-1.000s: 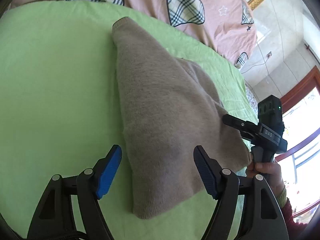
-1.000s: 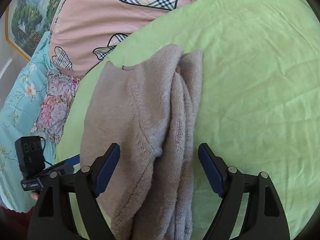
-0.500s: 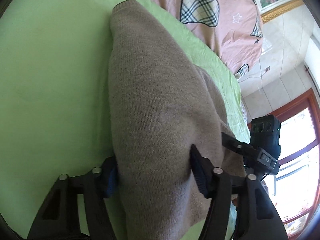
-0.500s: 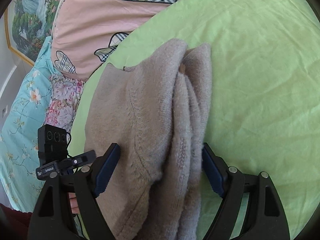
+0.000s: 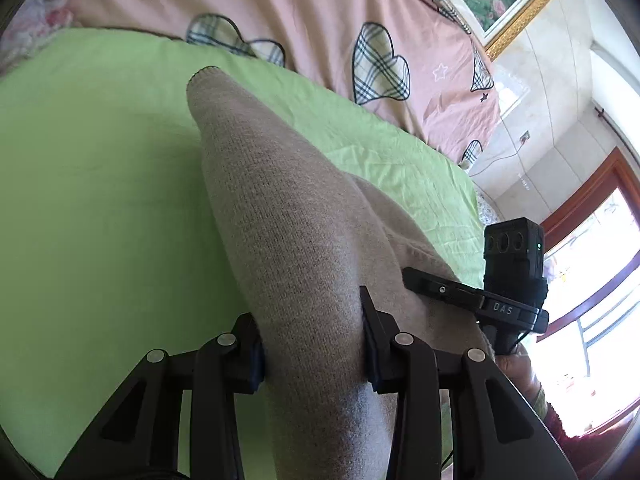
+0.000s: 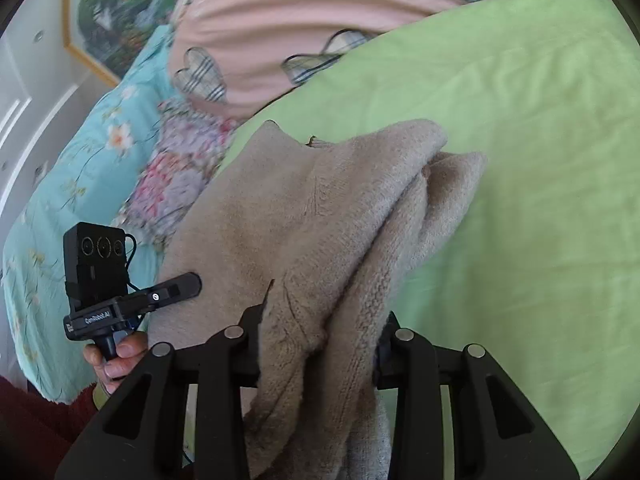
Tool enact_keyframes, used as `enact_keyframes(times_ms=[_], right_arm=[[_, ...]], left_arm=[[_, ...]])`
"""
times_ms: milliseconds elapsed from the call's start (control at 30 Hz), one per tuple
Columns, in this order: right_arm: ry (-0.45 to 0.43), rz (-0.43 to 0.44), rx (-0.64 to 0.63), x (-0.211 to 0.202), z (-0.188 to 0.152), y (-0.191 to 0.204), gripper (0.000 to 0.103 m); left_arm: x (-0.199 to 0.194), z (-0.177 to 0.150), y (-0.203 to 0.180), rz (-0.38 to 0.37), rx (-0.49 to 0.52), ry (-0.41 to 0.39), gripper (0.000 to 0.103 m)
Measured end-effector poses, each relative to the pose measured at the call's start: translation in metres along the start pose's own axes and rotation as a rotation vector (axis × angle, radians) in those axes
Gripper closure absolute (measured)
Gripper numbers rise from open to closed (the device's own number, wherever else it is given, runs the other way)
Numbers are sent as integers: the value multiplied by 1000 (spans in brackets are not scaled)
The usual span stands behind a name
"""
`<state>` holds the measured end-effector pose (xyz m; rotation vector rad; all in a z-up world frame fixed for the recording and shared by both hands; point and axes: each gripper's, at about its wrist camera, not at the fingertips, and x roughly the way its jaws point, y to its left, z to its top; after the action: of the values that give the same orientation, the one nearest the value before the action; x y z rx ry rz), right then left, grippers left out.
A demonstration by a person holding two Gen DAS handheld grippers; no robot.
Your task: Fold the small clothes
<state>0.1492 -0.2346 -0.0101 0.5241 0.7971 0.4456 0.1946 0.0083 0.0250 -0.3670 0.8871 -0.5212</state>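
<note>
Lying on the green sheet [image 5: 100, 200]: the brown sweater [image 5: 280, 208], long way pointing off from both tongs toward the pink quilt [image 5: 300, 20]. Pinching its near end, side by side: left tongs [image 5: 312, 344] squeezing the smooth fold, right tongs [image 6: 320, 344] squeezing the bunched thick edge. Both reaching forward, level, equally near. Probably getting ready to lift and fold away.
</note>
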Motion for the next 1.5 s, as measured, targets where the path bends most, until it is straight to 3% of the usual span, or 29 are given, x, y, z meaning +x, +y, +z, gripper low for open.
enact_keyframes(times_ms=[133, 233, 300, 333, 367, 433, 533, 667, 700, 800, 867, 933, 1033, 1100, 1267, 1333, 1367, 1433, 1500], right_arm=[[42, 53, -11, 30, -11, 19, 66], [73, 26, -21, 45, -19, 24, 66], [92, 8, -5, 49, -25, 19, 64], [104, 5, 10, 51, -25, 17, 59], [115, -16, 12, 51, -26, 16, 54], [125, -70, -19, 47, -24, 21, 38], [78, -151, -41, 29, -11, 24, 31], [-11, -147, 1, 16, 19, 19, 31], [-12, -142, -2, 20, 27, 19, 34], [18, -120, -16, 43, 46, 18, 59], [70, -146, 0, 67, 53, 18, 61], [85, -154, 10, 75, 54, 14, 90], [-19, -66, 6, 44, 53, 18, 94], [-82, -54, -18, 17, 49, 19, 95], [-36, -83, 38, 27, 36, -11, 95], [-30, -66, 85, 30, 33, -23, 95], [-40, -61, 91, 28, 32, -27, 95], [-56, -64, 68, 22, 35, -24, 95], [-52, -76, 42, 23, 39, -21, 95]], left_arm=[[-23, -23, 19, 39, 9, -8, 65], [-16, -42, 42, 45, -43, 27, 64], [-11, -50, 52, 45, -68, 27, 53], [-10, -52, 55, 36, -78, 29, 48], [-11, -51, 58, 37, -86, 31, 38], [-15, -47, 61, 44, -80, 16, 35], [-26, -34, 75, 43, -98, -16, 34], [-29, -14, 95, 48, -155, -47, 32], [-25, -9, 99, 55, -174, -35, 32], [-16, -5, 108, 52, -215, -20, 32], [-11, -5, 110, 56, -230, -10, 32], [-9, -5, 110, 59, -244, -5, 32], [-11, -4, 107, 64, -231, -9, 32], [-8, -1, 104, 69, -209, -4, 30], [13, 23, 103, 109, -180, 6, 28], [22, 38, 108, 145, -175, 5, 31], [26, 46, 111, 164, -172, 2, 37], [37, 62, 115, 194, -149, 1, 57], [49, 76, 119, 247, -125, -1, 92]])
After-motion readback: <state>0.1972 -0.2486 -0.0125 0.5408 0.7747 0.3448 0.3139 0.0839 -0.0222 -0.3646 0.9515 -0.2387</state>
